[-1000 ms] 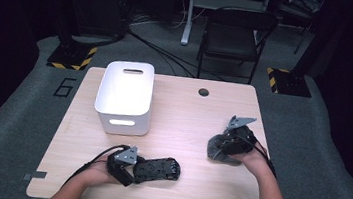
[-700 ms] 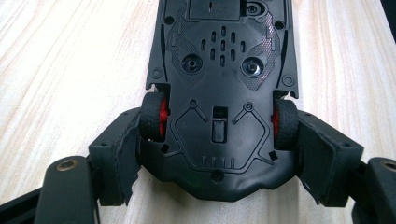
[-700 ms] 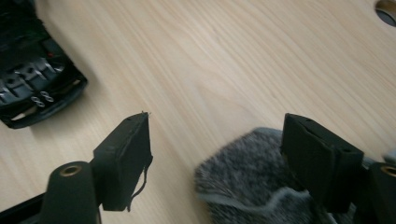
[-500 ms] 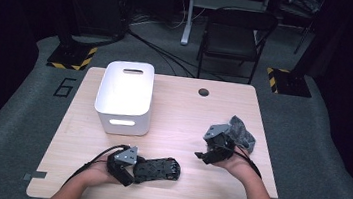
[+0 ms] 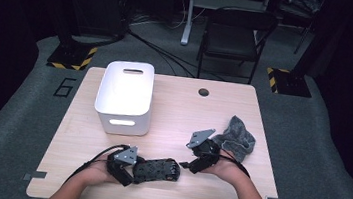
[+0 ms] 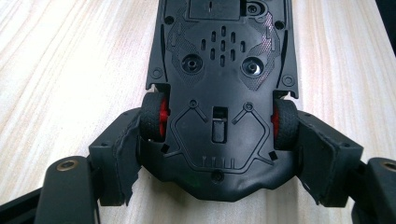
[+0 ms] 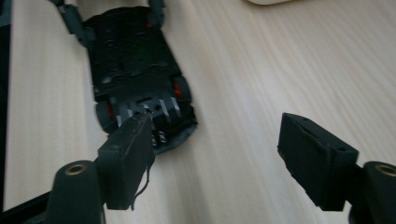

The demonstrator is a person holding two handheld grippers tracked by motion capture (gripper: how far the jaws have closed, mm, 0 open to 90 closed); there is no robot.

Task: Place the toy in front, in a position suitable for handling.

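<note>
Toy car (image 5: 156, 168) lies belly-up, left gripper (image 6: 219, 154) pinching its wheels; right gripper (image 7: 219, 158) spread, just opening wider with nothing between, white bin (image 5: 125, 98) and grey cloth (image 5: 235, 136) sitting nearby.

Light falls from overhead onto the pale wooden bench (image 5: 173, 109), while the floor and room around it sink into near black. The white bin (image 5: 125, 96) is the brightest thing, almost washed out on its top. In the left gripper view the upturned toy car (image 6: 223, 88) is sharp, its black plastic catching soft sheen. The right gripper view is smeared with motion blur, the car ahead of the right gripper (image 7: 224, 158) soft and grainy.
</note>
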